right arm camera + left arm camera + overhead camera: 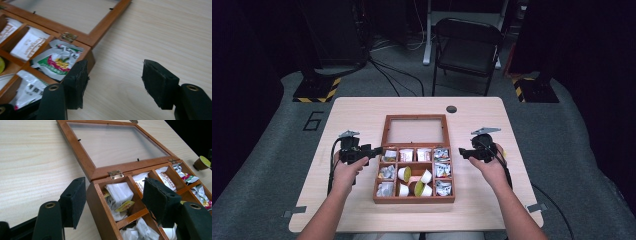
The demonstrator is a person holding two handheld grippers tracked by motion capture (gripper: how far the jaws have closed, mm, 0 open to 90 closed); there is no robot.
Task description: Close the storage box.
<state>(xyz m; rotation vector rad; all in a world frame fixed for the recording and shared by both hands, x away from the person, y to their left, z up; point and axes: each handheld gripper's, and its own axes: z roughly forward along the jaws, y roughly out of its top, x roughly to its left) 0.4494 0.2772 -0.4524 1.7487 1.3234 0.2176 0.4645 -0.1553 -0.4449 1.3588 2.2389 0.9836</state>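
Note:
A wooden compartment box [414, 200] sits mid-table with its glass lid [415, 131] lying open flat behind it. Its cells hold paper and foil sachets [442, 170] and small white pods [404, 174] with yellow-green tops. My left gripper [376, 150] is at the box's back left corner. In the left gripper view it [115, 197] stands open astride the left wall [100, 205], one pad outside and one over the cells. My right gripper [462, 153] is at the back right corner, open [116, 80], with bare table between its pads and the box wall [91, 61] just beside its left pad.
A brown pod [202, 162] with a yellow-green top lies on the table to the right of the box, near the right hand. A black folding chair [467, 45] stands beyond the table's far edge. A dark cable hole [451, 109] marks the tabletop behind the lid.

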